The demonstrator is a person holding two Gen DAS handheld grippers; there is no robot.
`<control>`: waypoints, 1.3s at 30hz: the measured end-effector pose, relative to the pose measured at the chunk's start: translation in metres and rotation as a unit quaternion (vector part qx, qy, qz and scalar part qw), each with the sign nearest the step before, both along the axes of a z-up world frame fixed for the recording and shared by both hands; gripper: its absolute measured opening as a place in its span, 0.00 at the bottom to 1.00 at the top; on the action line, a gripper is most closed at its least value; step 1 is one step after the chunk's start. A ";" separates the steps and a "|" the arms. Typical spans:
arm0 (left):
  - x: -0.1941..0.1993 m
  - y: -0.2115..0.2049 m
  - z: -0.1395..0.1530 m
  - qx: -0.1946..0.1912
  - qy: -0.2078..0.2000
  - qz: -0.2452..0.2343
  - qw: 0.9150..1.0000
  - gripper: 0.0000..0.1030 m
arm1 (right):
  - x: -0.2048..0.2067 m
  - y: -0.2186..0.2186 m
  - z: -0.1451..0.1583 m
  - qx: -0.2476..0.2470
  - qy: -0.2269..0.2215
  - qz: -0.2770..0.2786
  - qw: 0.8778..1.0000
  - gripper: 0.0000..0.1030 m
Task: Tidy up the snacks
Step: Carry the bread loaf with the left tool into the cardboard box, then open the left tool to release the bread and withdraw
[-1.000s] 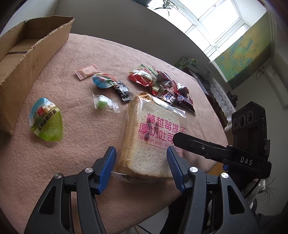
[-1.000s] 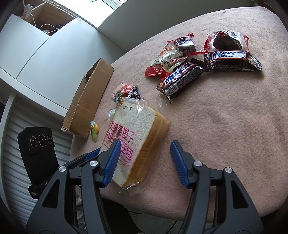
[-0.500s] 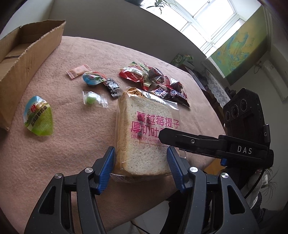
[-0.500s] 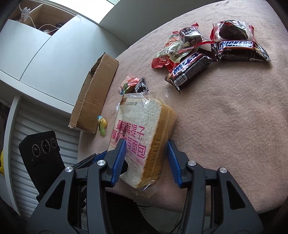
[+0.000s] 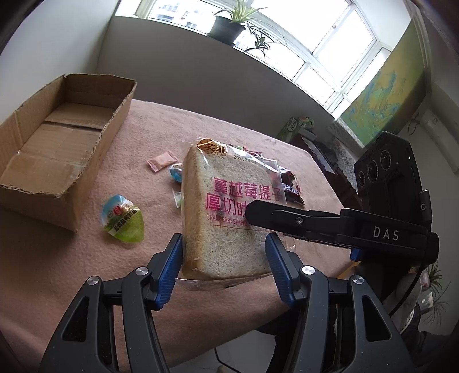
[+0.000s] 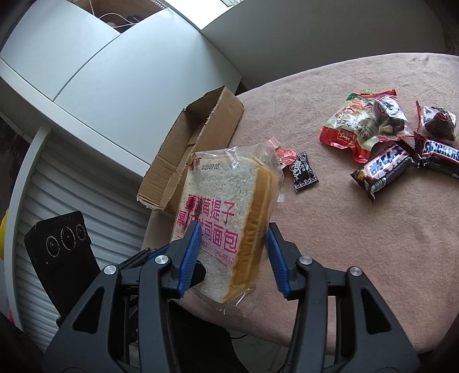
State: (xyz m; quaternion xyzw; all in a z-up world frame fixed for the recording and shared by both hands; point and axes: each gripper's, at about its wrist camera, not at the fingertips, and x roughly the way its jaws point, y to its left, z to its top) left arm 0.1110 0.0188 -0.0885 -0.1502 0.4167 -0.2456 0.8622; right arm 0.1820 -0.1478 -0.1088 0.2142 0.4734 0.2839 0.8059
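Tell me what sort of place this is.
Likely a room in a home or small office: a table under a pink cloth strewn with snacks, potted plants on a sill below large windows, and a painting on the wall.

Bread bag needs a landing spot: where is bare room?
The cardboard box shows a bare floor. Cloth is bare right of the black candy, below the Snickers bars. Between box and bread bag, small packets crowd.
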 end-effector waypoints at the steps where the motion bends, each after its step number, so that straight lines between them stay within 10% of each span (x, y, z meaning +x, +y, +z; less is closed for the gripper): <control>1: 0.000 0.007 0.004 0.000 -0.005 0.006 1.000 0.55 | 0.004 0.008 0.005 -0.002 -0.006 0.006 1.000 0.47; 20: 0.053 0.130 0.019 0.006 -0.037 0.115 0.993 0.55 | 0.092 0.163 0.029 -0.025 -0.040 0.107 0.993 0.47; 39: 0.077 0.152 0.005 0.027 -0.018 0.167 0.985 0.54 | 0.119 0.173 0.003 -0.068 -0.040 0.092 0.993 0.53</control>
